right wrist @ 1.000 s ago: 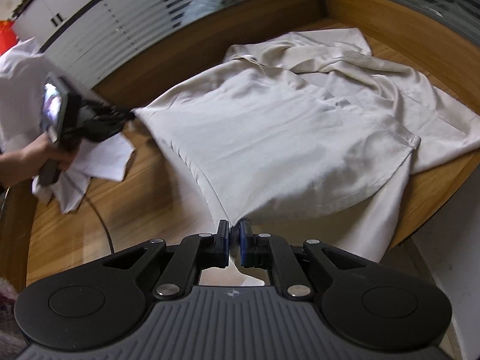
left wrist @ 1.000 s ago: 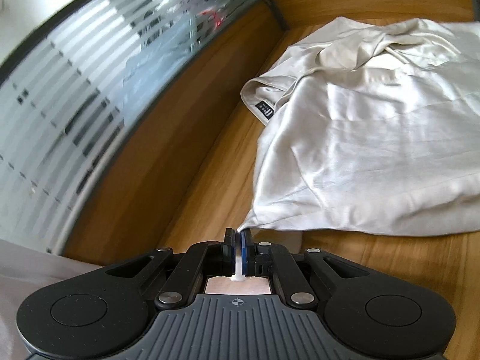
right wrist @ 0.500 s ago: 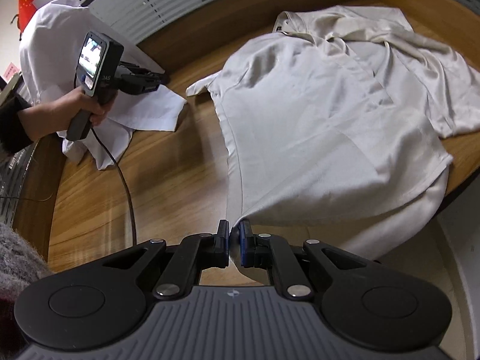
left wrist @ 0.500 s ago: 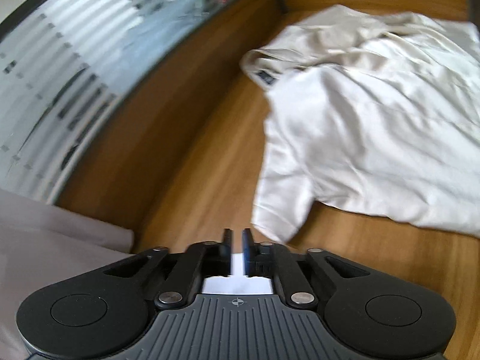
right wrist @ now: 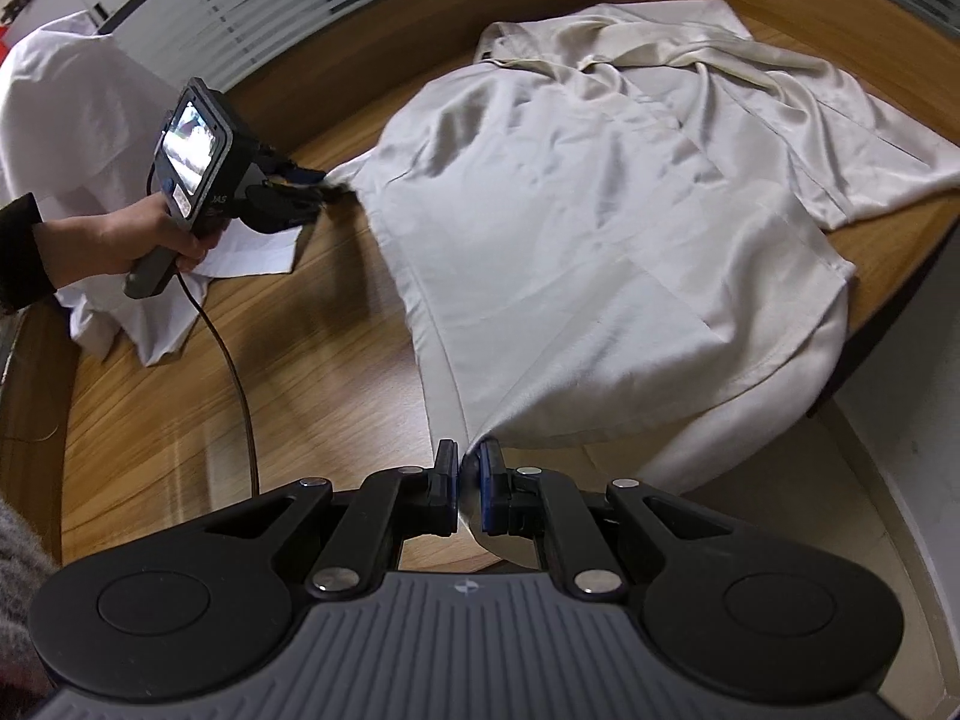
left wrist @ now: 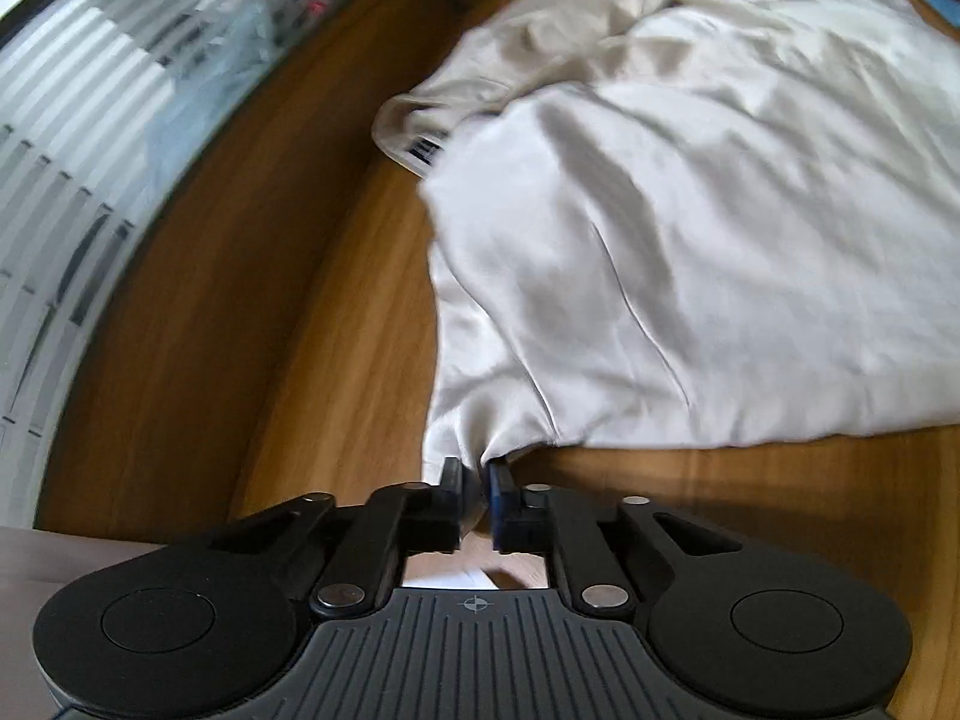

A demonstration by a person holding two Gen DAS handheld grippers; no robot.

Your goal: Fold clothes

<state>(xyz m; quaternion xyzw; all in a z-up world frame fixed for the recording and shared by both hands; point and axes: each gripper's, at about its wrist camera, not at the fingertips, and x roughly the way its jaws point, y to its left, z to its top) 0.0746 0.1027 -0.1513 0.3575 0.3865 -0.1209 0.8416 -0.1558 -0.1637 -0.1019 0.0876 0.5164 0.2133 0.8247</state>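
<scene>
**Right wrist view: beige shirt pinched at two points on the bench**

Right wrist view first. Spread over the wooden bench point(right wrist: 252, 372): a pale beige shirt point(right wrist: 600, 228), hem drooping past the near right edge. Pinched at the hem corner by the right gripper point(right wrist: 470, 480), jaws nearly together with cloth bunched between them. Off to the left, the left gripper point(right wrist: 327, 192), held in a hand point(right wrist: 138, 237) with a dark sleeve, nipping the shirt's left side edge. Behind that hand, a heap of white cloth point(right wrist: 72, 114) on the bench. No containers anywhere in either view.

From the left wrist view: left gripper point(left wrist: 477, 483) closed on a small gathered fold of the shirt point(left wrist: 690, 252), fabric pulled to a point between the pads. Dark label point(left wrist: 426, 147) visible at the collar, near the wooden upstand point(left wrist: 240, 252) under the striped glass.

Against half a second back: left gripper then parted and clear of the cloth, now clamped on the edge and lower. Right gripper's hold unchanged across the second; shirt shifted leftward in its view.
</scene>
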